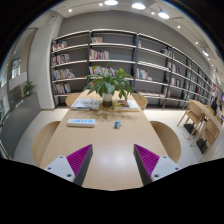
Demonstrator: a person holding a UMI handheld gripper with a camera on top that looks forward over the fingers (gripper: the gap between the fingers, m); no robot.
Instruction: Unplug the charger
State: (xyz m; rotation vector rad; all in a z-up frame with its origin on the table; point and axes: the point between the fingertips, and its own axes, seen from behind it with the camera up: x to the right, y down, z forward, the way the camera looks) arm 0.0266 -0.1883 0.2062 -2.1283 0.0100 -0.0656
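My gripper (112,162) is open and empty, its two purple-padded fingers (76,160) spread wide over the near end of a long light-wood table (110,145). Far ahead on the table lies a white power strip or charger block (82,122) with a small blue item (117,124) to its right. Both lie well beyond the fingers. No cable is clearly visible from here.
A potted green plant (108,84) stands at the table's far end among papers or books (88,102). Chairs (165,140) line both sides of the table. Bookshelves (120,60) cover the back wall. More tables and chairs (200,115) stand to the right.
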